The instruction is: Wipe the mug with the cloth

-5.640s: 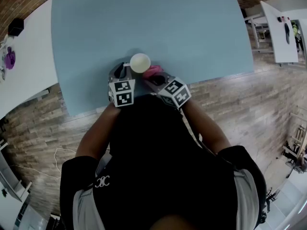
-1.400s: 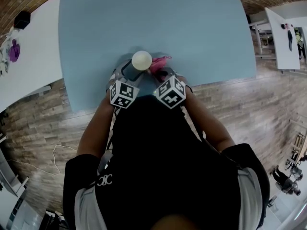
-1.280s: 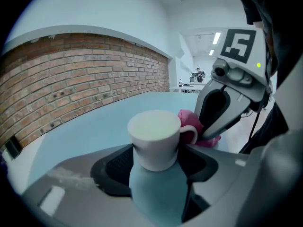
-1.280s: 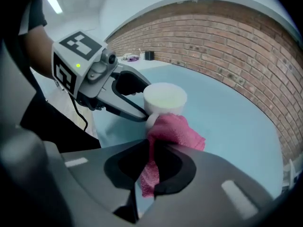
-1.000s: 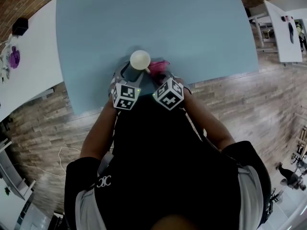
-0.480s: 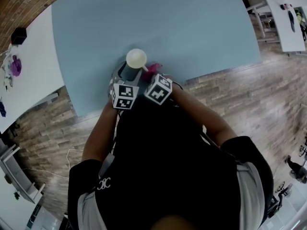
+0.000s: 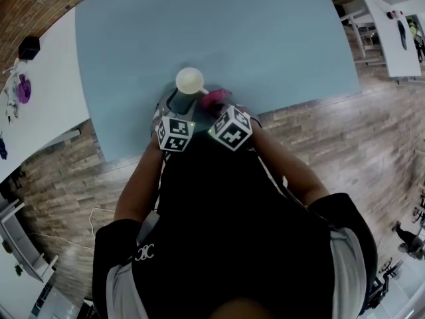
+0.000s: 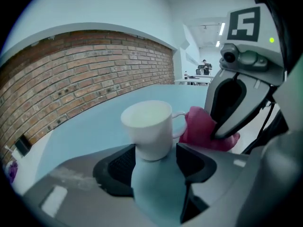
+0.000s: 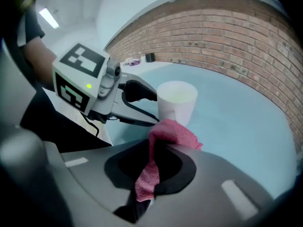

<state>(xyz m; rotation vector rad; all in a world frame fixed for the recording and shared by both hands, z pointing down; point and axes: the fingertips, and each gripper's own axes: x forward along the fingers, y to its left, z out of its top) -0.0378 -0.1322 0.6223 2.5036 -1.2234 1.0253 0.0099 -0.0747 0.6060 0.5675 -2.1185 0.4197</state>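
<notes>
1. My left tool [image 8: 156, 160] has the white mug [image 8: 149, 126] between its jaws. The pads press on the mug's lower sides, and the jaws have just been closing a little on it.
2. From that tool the mug stands at 12 o'clock, upright, with its open mouth up. Its handle [image 8: 179, 119] points to 3 o'clock, towards my other hand.
3. My right tool [image 9: 151, 169] has its jaws pressed together on the pink cloth [image 9: 165, 134]. A strip of it runs down between the pads and a bunch sticks out past the tips.
4. In the right gripper view the mug is at 12 o'clock from that bunch, just beyond it.
5. In the left gripper view the cloth lies at 3 o'clock of the mug, right beside the handle. I cannot tell whether it presses on it.
6. In the head view, both tools sit close together at the near edge of the blue tabletop [image 7: 232, 32].
</notes>
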